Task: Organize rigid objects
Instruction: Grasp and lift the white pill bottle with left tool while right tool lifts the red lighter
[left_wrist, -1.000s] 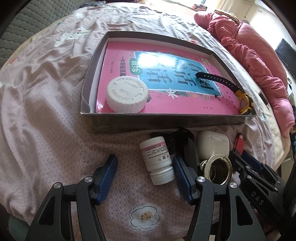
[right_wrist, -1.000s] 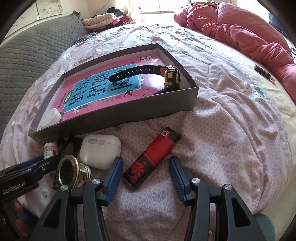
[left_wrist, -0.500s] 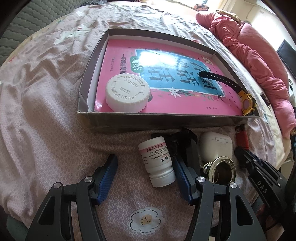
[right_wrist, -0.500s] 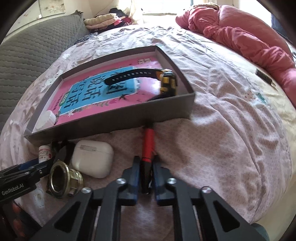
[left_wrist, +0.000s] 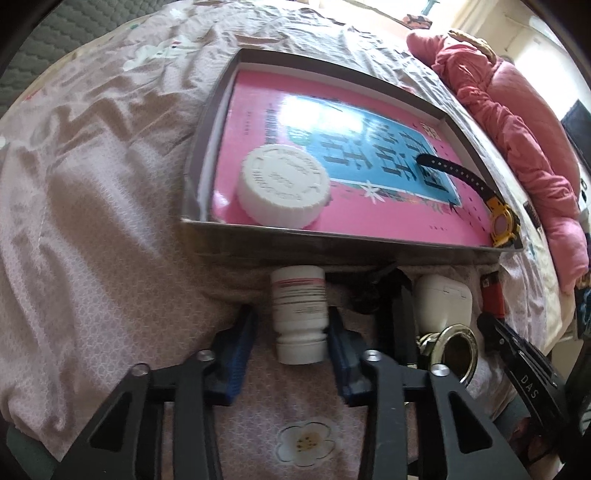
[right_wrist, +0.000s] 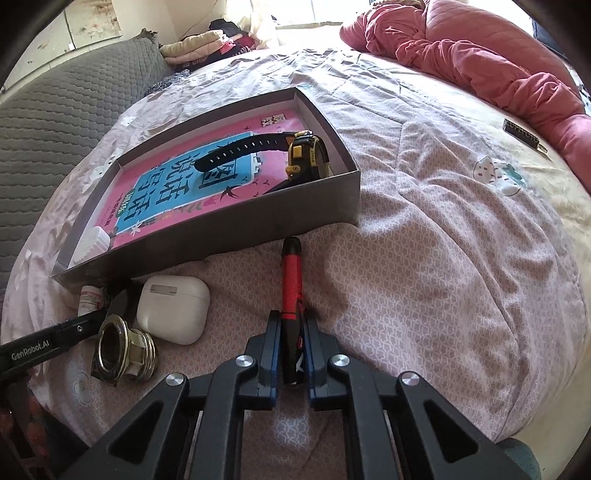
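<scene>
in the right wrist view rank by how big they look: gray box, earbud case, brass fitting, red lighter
1. gray box
2. earbud case
3. brass fitting and red lighter: too close to call; the lighter is longer but thinner.

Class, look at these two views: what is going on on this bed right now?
A person with two handheld grippers is tidying small items into a grey box. The right gripper is shut on a red lighter. The left gripper is closing around a small white pill bottle. A watch and a large white cap already lie in the box.
</scene>
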